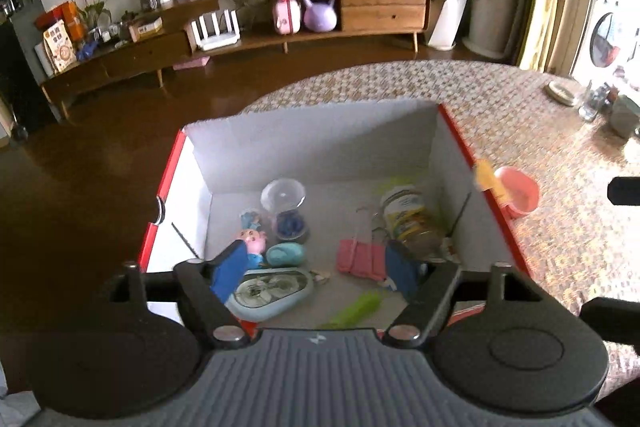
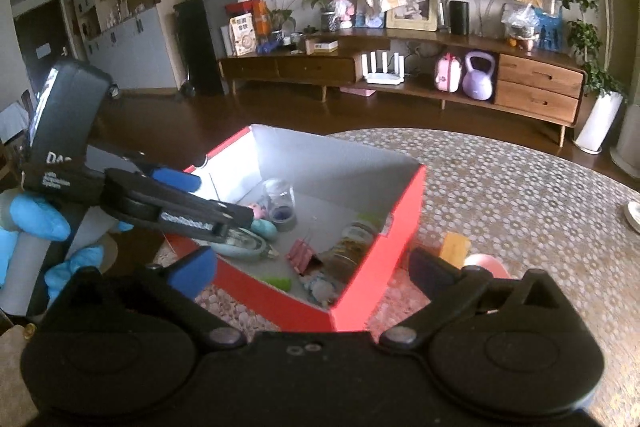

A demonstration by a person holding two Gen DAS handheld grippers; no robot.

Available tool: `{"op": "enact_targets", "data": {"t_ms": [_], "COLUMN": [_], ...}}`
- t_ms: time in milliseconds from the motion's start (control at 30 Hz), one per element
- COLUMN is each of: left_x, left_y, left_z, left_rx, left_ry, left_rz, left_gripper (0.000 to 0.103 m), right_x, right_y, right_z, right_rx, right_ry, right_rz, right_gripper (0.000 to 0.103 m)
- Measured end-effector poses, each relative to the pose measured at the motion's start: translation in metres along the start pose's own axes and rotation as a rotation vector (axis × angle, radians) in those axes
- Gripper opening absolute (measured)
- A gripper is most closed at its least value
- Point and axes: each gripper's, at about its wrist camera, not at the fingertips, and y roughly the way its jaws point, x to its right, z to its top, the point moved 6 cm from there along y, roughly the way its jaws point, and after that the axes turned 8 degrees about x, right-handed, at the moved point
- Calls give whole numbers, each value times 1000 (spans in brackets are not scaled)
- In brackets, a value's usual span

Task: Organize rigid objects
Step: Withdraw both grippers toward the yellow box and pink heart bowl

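Both my tools are released: my left tool [image 1: 316, 267] hangs over the near part of the red box [image 1: 500, 219] with nothing between its jaws, and my right tool [image 2: 312, 275] stands wide apart at the box's near corner, empty too. Still out on the tabletop [image 1: 560, 131], just right of the box, sit a pink cup [image 1: 518, 193] and a yellow block [image 1: 485, 175] against it. I judge the cup light, stiff and a bit slick, so I'd pinch its rim wall. The block looks light; I'd take its flat faces.
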Motion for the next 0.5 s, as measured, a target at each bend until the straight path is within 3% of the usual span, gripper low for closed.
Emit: {"op": "enact_targets", "data": {"t_ms": [500], "left_x": [69], "left_y": [-32], "left_z": [9], "left_rx": [121], "left_ry": [-32], "left_rz": [-73], "left_gripper": [83], "right_x": [53], "right_y": [-45], "right_z": [-36], "right_rx": [19], "right_ry": [-51], "right_rz": [-108], "right_gripper": [103]}}
